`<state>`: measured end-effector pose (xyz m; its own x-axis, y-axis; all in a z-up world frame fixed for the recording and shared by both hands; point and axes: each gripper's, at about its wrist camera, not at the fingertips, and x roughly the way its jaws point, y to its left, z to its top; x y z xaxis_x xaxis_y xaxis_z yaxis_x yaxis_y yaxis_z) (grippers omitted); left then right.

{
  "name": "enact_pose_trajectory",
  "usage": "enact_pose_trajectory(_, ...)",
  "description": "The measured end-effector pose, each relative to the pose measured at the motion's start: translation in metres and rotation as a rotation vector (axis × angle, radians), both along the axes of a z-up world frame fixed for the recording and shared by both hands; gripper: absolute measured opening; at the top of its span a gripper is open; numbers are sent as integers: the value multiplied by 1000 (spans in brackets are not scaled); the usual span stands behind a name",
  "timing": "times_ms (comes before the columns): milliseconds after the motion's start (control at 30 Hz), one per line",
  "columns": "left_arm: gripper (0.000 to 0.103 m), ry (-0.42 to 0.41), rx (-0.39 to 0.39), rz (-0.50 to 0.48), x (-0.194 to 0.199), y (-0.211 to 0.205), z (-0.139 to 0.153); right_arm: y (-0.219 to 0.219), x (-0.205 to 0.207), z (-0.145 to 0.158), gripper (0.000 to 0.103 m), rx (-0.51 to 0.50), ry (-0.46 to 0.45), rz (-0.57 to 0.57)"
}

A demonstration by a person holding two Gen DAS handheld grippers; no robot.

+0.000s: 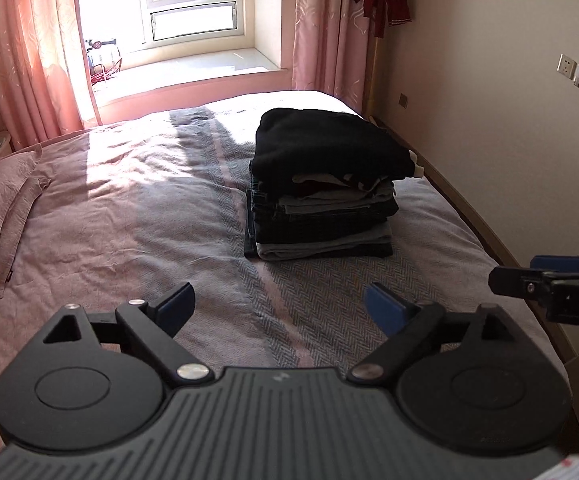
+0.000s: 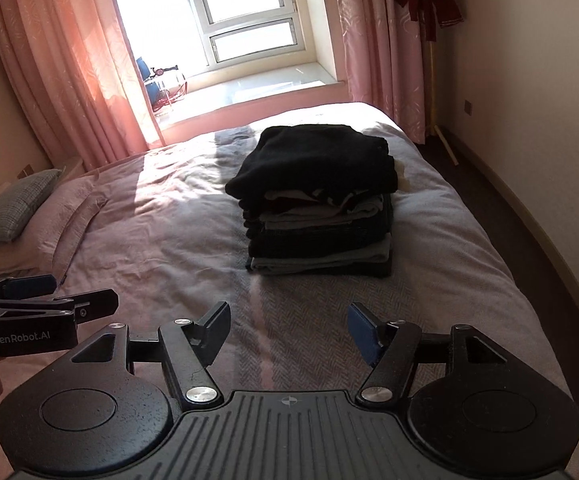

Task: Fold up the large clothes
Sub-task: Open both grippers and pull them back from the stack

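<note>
A pile of folded clothes is sitting on the bed.

The left gripper is hanging over the near part of the bed with its blue-padded fingers spread wide, holding nothing. The right gripper is poking in from the right edge. A black piece is lying on top of the pile. Sun is shining through the window between pink curtains.

My two wrist cameras look side by side down the bed toward the window, sharing the clothes stack.
</note>
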<state>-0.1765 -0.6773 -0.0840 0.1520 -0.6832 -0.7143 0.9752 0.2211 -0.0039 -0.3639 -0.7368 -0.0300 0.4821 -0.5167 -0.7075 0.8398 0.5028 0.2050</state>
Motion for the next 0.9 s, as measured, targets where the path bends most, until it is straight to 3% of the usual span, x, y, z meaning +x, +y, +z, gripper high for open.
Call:
enact_pose_trajectory(400, 90, 35, 14, -23, -4, 48, 6, 51, -7, 2, 62, 2, 19, 18)
enact_pose_trajectory(900, 90, 38, 8, -51, -11, 54, 8, 61, -10, 2, 62, -1, 21, 12)
